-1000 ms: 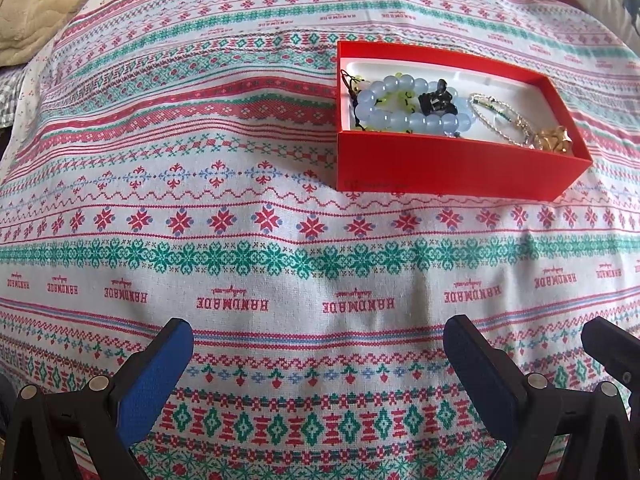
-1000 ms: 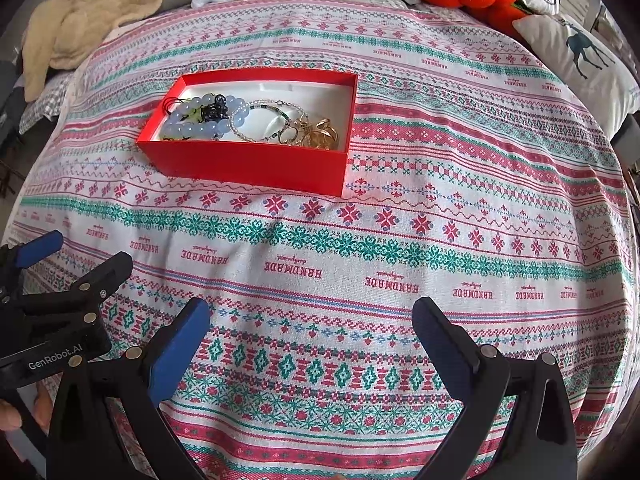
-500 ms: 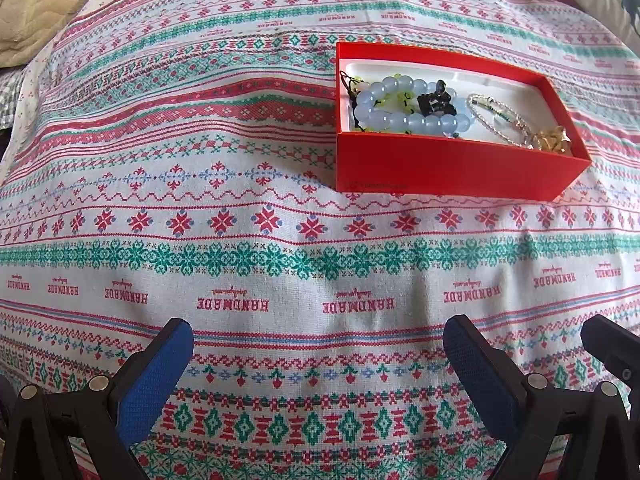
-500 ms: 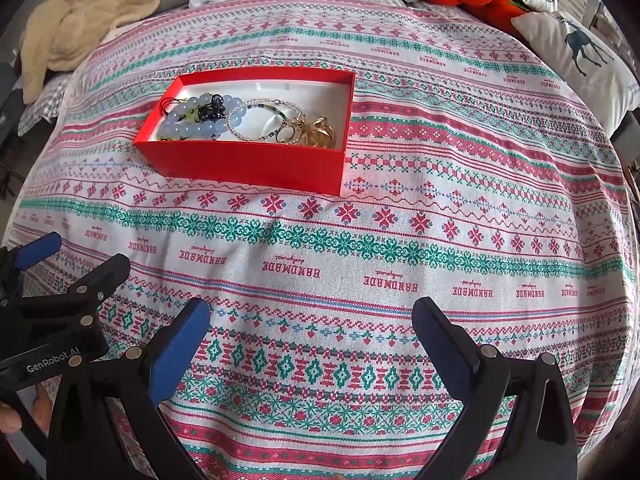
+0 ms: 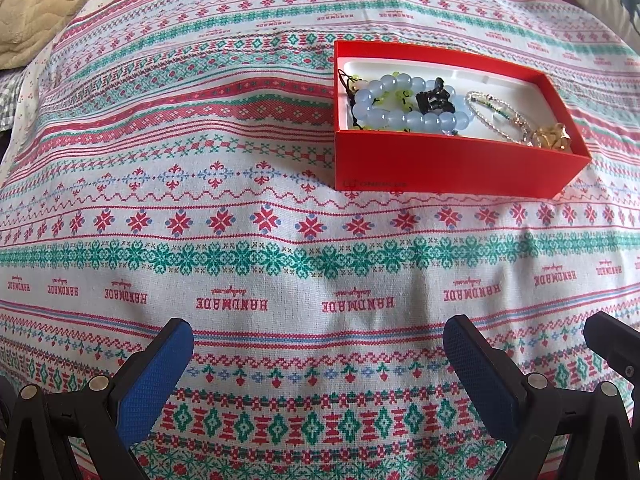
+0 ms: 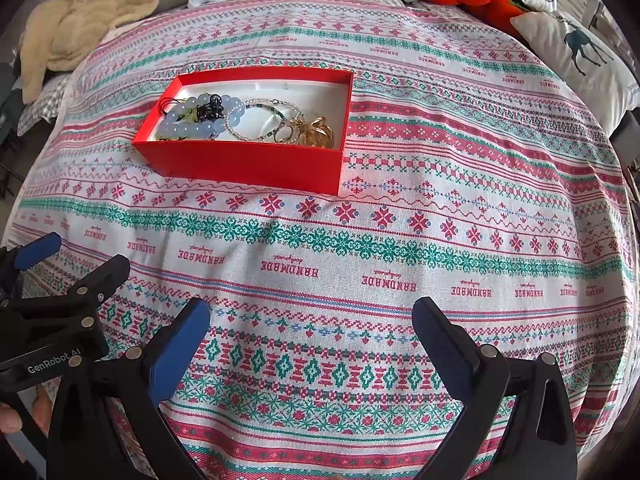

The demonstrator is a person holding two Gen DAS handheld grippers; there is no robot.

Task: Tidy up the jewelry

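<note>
I see one red box [image 6: 248, 164] on the patterned cloth [image 6: 400, 240], with a blue bead bracelet [image 6: 188, 124], a thin bead bracelet [image 6: 256, 120] and gold rings [image 6: 316, 132] inside. Four plush toys sit past the far edge. My left gripper [image 5: 318, 364] and right gripper [image 6: 310, 344] are both spread wide, holding nothing, near the close edge with bare cloth before the box.
</note>
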